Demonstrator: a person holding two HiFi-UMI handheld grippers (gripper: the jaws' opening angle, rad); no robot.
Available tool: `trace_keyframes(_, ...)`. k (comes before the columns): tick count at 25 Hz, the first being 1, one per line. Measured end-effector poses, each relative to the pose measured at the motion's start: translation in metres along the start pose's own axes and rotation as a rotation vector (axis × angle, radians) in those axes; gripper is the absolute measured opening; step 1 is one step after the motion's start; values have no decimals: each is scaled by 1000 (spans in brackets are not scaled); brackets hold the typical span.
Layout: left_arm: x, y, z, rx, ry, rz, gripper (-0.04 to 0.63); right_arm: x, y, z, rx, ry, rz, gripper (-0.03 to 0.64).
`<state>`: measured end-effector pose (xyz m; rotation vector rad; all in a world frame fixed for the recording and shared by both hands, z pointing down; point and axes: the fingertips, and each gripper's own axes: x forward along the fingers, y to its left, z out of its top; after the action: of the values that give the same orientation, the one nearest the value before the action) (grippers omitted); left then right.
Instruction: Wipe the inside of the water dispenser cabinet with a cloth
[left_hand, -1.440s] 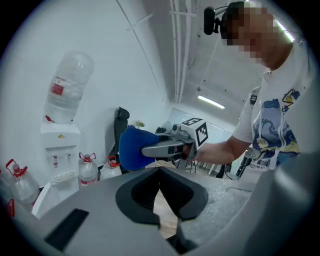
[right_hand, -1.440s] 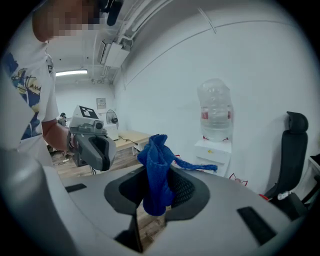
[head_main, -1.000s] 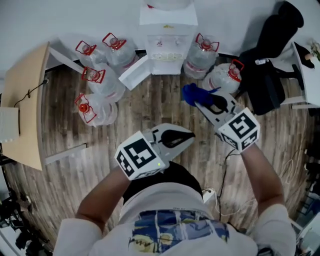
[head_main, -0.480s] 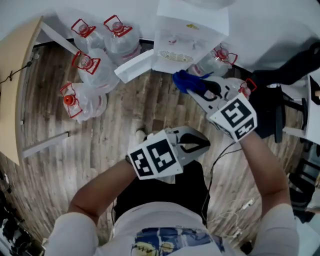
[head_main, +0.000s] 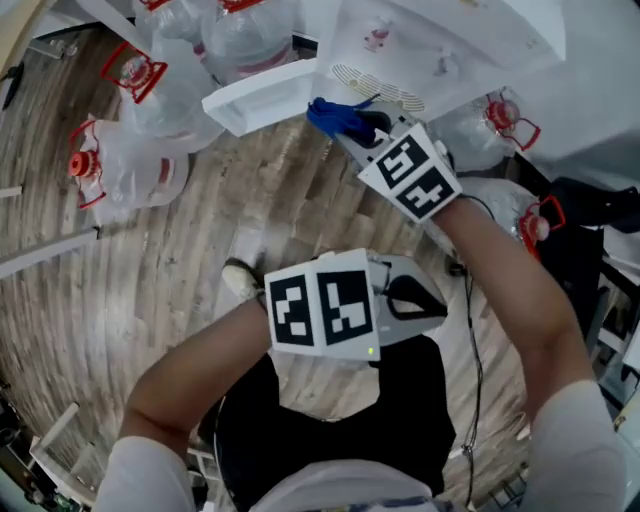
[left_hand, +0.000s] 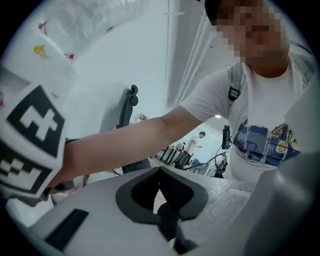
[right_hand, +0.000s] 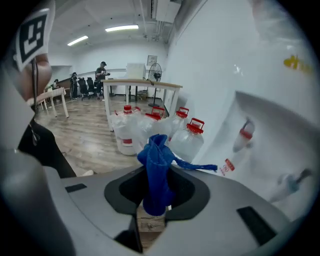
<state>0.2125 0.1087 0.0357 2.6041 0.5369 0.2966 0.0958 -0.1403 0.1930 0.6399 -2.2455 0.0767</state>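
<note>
Two grippers: right gripper (head_main: 352, 128) clamps cloth (head_main: 333, 115), moved up, cabinet door (head_main: 262, 97) now just ahead; left gripper (left_hand: 167, 216) closed, empty.

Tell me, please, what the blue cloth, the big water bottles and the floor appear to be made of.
Blue cloth: soft fabric, matte; it bunches and folds.
Water bottles: clear, glossy plastic, probably; see-through walls, red caps.
Floor: wood or wood-look laminate, with plank and grain lines; which, I cannot tell.

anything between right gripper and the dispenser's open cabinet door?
Only the blue cloth clamped in the right gripper, close by the cabinet door; head view shows it.
</note>
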Motion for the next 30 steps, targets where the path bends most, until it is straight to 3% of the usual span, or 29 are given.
trace_keyframes(3,19,32,-46,26,-18,-51,3,69,2,-60,-43,31,-21,92)
trace_keyframes(7,32,70,-117,70,12,-121,3,152,-8,-134,-60,44,-125,92)
trace_keyframes(12,28,121,-190,100,43,-120,3,217,-46,-225,-29,91,-294,92)
trace_keyframes(16,18,153,-226,98,40,-106,3,237,-95,-274,-40,140,-514,92)
trace_keyframes(19,10,169,-245,109,48,-103,3,249,-132,-295,-43,155,-640,92)
trace_keyframes(23,4,183,-265,122,66,-81,3,257,-176,-298,35,109,-748,92)
trace_keyframes(30,3,189,-272,119,37,-51,3,270,-220,-280,7,65,-828,92)
